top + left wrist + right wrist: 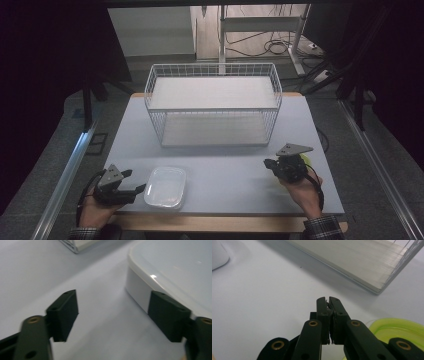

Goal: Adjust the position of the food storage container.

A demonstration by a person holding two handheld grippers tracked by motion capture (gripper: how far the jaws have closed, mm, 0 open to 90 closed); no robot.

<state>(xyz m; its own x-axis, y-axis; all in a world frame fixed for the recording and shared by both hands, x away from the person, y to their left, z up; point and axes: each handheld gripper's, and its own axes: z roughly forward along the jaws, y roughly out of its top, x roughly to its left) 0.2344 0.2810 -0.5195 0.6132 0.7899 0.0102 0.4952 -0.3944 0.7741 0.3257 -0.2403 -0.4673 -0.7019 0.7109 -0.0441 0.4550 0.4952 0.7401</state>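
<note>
Now the white plastic box with rounded corners (165,187) sits on the grey worktop (225,165), just beside the wide-open, empty left hand-held gripper (134,182). It looks light, stiff and slippery; grab its rim. The right hand-held gripper (328,301) is closed, empty.

Mostly hidden behind the right gripper (272,163) in the high view: a translucent yellow-green round plastic dish (395,330), cropped at the right gripper view's edge. Cut off at the left gripper view's right edge: a white rounded-rectangular plastic container (172,270).

High view looks down from above; both tool cameras sit close, probably sharing the table (225,170).
</note>
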